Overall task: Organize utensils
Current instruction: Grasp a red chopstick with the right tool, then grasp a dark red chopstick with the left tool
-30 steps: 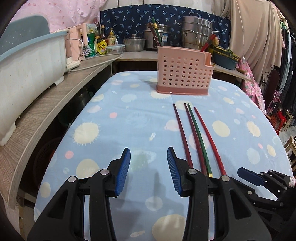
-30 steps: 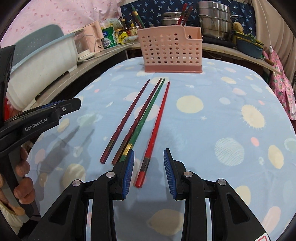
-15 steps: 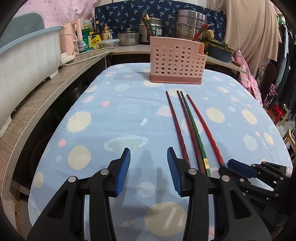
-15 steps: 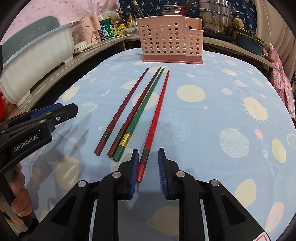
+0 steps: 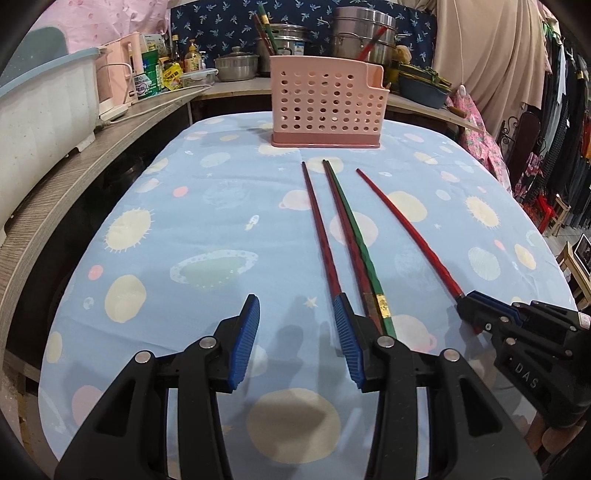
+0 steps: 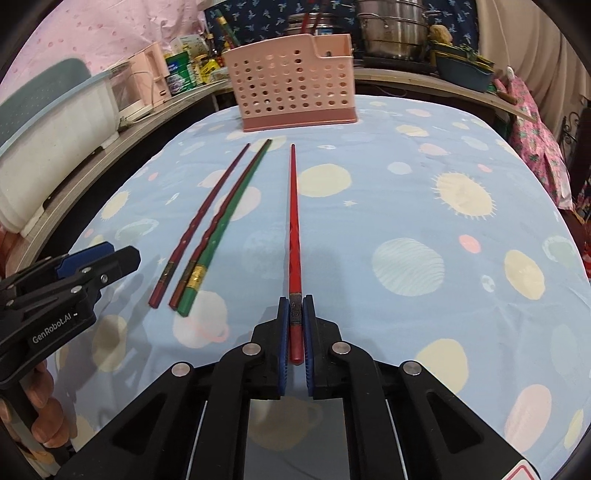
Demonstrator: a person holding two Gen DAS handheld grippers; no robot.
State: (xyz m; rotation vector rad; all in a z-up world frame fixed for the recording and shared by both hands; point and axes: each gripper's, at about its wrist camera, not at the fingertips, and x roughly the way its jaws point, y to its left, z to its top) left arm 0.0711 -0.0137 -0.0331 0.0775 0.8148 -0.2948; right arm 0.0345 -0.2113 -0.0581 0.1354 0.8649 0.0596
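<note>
My right gripper (image 6: pixel 295 306) is shut on the thick end of a bright red chopstick (image 6: pixel 294 221), which points toward a pink perforated utensil holder (image 6: pixel 291 88) at the table's far end. In the left wrist view the right gripper (image 5: pixel 471 301) holds that red chopstick (image 5: pixel 406 232) apart from the others. Two dark red chopsticks (image 5: pixel 319 229) and a green chopstick (image 5: pixel 356 236) lie side by side on the blue cloth, as the right wrist view shows (image 6: pixel 214 221). My left gripper (image 5: pixel 295 321) is open and empty, just left of their thick ends. The holder (image 5: pixel 325 103) stands upright.
The table has a light blue planet-print cloth (image 5: pixel 207 229). A wooden counter (image 5: pixel 74 173) runs along the left with a white tub (image 5: pixel 40 110). Pots (image 5: pixel 364 33) and bottles stand behind the holder. Clothes hang at the right (image 5: pixel 565 129).
My right gripper has closed on the bright red chopstick and swung it to the right, away from the other chopsticks. My left gripper stays open; its view shifted slightly.
</note>
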